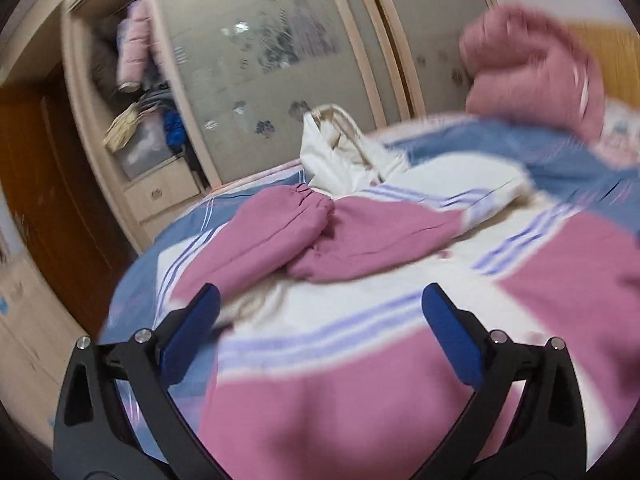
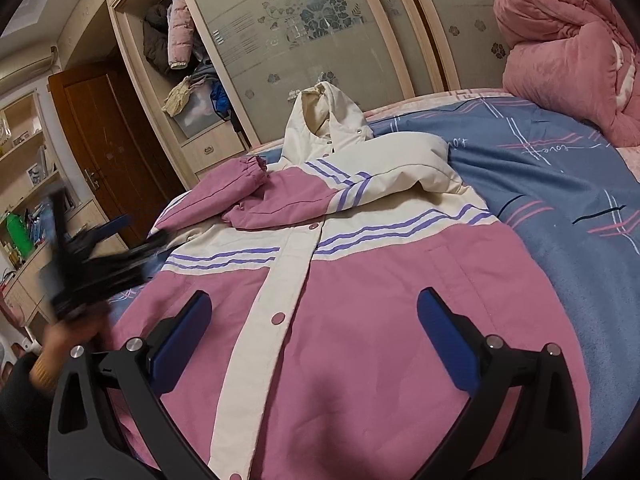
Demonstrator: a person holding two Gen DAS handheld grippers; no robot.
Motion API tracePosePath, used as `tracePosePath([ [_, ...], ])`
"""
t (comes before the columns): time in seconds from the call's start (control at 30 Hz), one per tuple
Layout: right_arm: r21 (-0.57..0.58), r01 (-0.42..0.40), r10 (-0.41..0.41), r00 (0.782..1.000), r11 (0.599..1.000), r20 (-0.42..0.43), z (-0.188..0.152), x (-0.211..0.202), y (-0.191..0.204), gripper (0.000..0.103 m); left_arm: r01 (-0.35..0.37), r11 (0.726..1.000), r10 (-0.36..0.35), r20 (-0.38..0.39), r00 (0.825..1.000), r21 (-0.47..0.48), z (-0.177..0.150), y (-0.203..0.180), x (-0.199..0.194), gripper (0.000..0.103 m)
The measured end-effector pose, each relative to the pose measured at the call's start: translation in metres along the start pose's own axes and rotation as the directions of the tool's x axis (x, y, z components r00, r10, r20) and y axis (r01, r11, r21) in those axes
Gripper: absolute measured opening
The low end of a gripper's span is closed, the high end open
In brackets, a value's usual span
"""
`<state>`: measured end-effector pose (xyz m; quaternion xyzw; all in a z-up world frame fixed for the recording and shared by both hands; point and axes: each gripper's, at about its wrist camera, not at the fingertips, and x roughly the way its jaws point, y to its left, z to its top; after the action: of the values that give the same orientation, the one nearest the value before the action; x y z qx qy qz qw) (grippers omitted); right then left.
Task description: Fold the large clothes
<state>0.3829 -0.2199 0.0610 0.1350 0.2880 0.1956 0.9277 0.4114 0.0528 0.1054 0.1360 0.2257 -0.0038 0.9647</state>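
Observation:
A pink and cream hooded jacket point(image 2: 360, 320) with purple stripes lies front up on the bed, snaps shut, hood point(image 2: 324, 116) toward the wardrobe. Its left sleeve point(image 2: 240, 196) is folded across the chest, and the left wrist view shows that sleeve point(image 1: 272, 236) too. My right gripper point(image 2: 314, 308) hovers open over the jacket's lower front, nothing between its blue pads. My left gripper point(image 1: 320, 300) is open and empty above the jacket's left side; in the right wrist view it appears as a blurred black left gripper point(image 2: 96, 256) held by a hand at the bed's left edge.
A blue patterned bedsheet point(image 2: 560, 184) covers the bed. A rolled pink quilt point(image 2: 568, 48) sits at the far right. Behind stand wardrobe sliding doors point(image 2: 320, 32), an open closet with hanging coats point(image 2: 172, 36), a brown door point(image 2: 108, 140) and shelves point(image 2: 24, 200) on the left.

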Motion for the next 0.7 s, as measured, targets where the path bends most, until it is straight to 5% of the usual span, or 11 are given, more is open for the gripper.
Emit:
tracePosePath([
  [0.13, -0.052, 0.035, -0.035, 0.999, 0.998, 0.003, -0.005, -0.006, 0.007, 0.102, -0.08, 0.99, 0.084, 0.027, 0.996, -0.119, -0.022, -0.01, -0.065, 0.101],
  [0.27, -0.136, 0.079, -0.074, 0.996, 0.987, 0.045, -0.012, -0.02, 0.019, 0.102, -0.017, 0.989, 0.019, 0.013, 1.0, -0.145, -0.045, -0.023, -0.094, 0.101],
  [0.37, -0.188, 0.12, -0.108, 0.992, 0.975, 0.073, -0.018, -0.025, 0.024, 0.102, -0.013, 0.982, 0.005, -0.044, 0.999, -0.187, -0.057, -0.022, -0.089, 0.101],
  [0.57, -0.244, 0.185, -0.167, 0.982, 0.952, 0.092, -0.023, -0.021, 0.025, 0.102, 0.041, 0.926, -0.107, -0.157, 0.982, -0.375, -0.075, 0.004, -0.067, 0.101],
  [0.7, -0.23, 0.182, -0.165, 0.982, 0.956, 0.089, -0.022, -0.017, 0.024, 0.102, 0.004, 0.953, -0.051, -0.146, 0.988, -0.302, -0.072, -0.004, -0.063, 0.101],
])
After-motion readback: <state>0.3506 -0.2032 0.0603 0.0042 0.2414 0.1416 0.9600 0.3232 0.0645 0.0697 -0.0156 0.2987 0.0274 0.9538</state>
